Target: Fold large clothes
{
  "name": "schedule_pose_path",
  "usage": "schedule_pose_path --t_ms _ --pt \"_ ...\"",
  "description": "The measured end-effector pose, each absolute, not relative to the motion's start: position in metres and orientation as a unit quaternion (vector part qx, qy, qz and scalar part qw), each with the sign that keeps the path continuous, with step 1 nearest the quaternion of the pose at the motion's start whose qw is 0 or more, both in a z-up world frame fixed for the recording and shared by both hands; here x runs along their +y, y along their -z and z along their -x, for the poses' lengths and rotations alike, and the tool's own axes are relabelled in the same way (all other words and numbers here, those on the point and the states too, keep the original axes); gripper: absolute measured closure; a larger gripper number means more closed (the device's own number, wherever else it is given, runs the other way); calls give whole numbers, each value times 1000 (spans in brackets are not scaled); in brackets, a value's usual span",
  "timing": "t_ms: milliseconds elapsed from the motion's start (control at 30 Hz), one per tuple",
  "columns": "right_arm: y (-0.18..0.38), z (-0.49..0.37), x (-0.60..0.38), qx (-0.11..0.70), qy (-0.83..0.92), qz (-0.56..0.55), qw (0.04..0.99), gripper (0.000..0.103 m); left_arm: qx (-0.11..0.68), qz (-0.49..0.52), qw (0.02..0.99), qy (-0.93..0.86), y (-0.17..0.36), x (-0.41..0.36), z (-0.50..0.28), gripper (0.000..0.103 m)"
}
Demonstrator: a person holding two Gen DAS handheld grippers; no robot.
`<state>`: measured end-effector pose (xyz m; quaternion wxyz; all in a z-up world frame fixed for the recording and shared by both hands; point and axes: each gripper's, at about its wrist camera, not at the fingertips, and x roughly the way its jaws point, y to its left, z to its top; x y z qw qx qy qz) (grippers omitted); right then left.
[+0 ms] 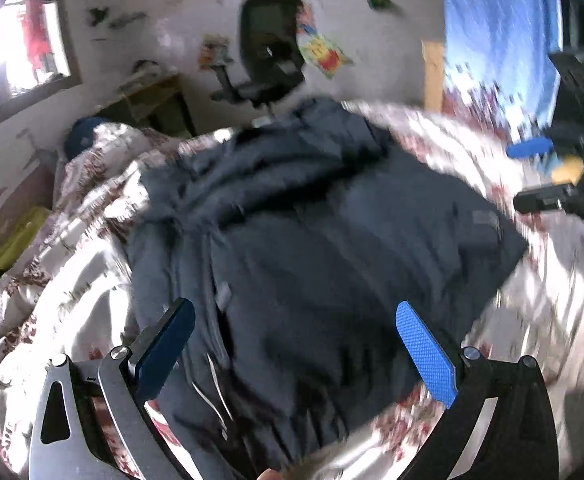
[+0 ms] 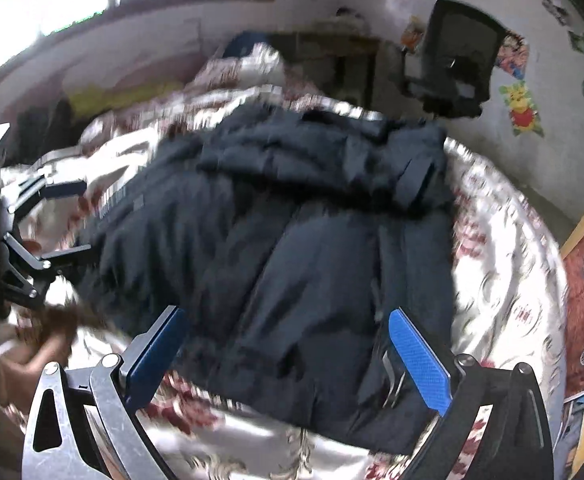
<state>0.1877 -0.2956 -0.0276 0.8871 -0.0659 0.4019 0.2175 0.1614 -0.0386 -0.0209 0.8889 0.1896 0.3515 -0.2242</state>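
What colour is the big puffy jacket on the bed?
Dark navy jacket, clearest in the right wrist view.

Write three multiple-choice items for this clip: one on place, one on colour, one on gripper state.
1. Where does the jacket lie?
A. on the office chair
B. on the patterned bedspread
C. on the floor

2. What colour is the jacket?
A. dark navy
B. red
C. yellow

3. How do the left gripper and right gripper stand?
A. both shut on cloth
B. one shut
C. both open, holding nothing

Key: B, the bedspread shows all around it; A, the fabric is dark blue in both views; C, each pair of blue pads stands wide apart above the cloth.
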Motion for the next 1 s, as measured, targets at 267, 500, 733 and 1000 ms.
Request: schedule_pose_path --t_ms 267,500,733,1000 --pt "99 -189 -298 501 -214 88 834 1 409 -209 865 206 75 -29 -146 4" --pt "126 -192 -305 558 -206 86 799 1 418 -223 857 202 86 -26 -141 4" --pt "142 -191 -297 589 -204 129 771 1 427 -228 850 208 93 -27 -136 4" --pt "173 -198 -298 632 -157 154 743 1 427 -264 839 211 109 -22 -122 4"
